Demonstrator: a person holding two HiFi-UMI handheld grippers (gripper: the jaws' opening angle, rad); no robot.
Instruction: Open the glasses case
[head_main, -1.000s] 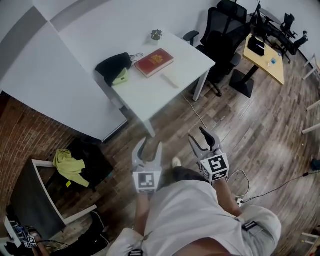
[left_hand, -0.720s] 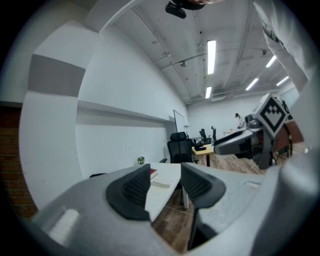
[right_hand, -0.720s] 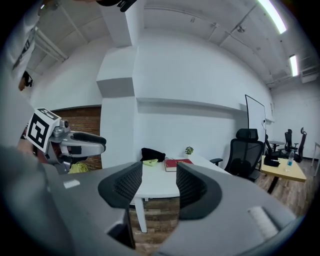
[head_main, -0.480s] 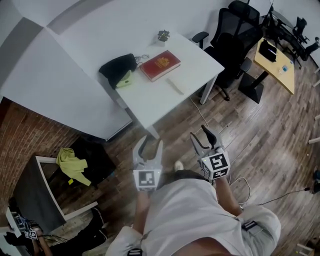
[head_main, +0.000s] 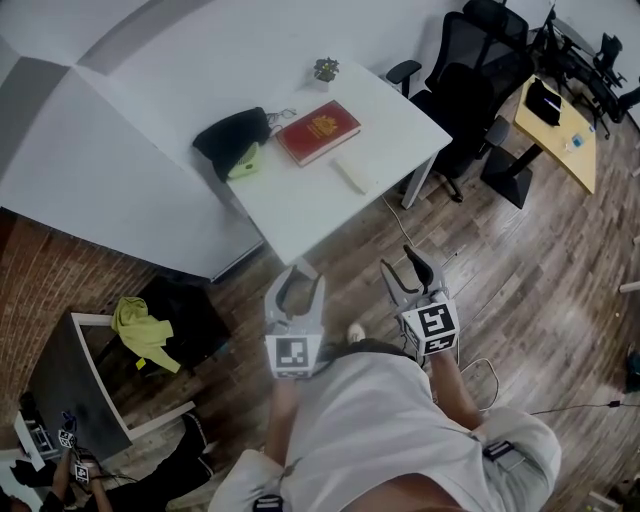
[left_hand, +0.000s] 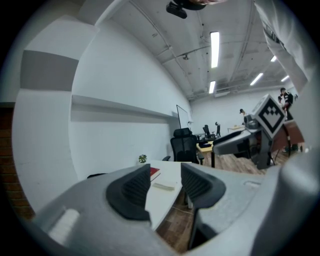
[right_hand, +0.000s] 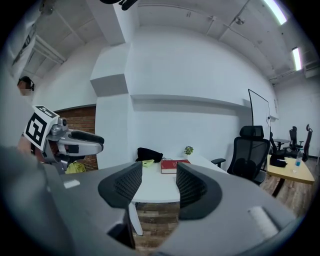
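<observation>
The glasses case (head_main: 350, 175), a pale oblong box, lies shut on the white table (head_main: 300, 210) in front of a red book (head_main: 318, 131). Both grippers are held over the wooden floor, short of the table's near corner. My left gripper (head_main: 297, 285) is open and empty. My right gripper (head_main: 410, 272) is open and empty too. In the left gripper view the case (left_hand: 163, 186) shows between the spread pads (left_hand: 136, 189). In the right gripper view the book (right_hand: 173, 166) shows, and I cannot make out the case.
A black bag (head_main: 230, 132) with a yellow-green item (head_main: 243, 158) and a small potted plant (head_main: 325, 70) share the table. Black office chairs (head_main: 465, 75) and a yellow desk (head_main: 560, 125) stand to the right. A dark cabinet with a yellow cloth (head_main: 140, 330) is at the left.
Both grippers have moved forward toward the table, which now sits nearer to them in the head view. Their jaws stand as wide as before.
</observation>
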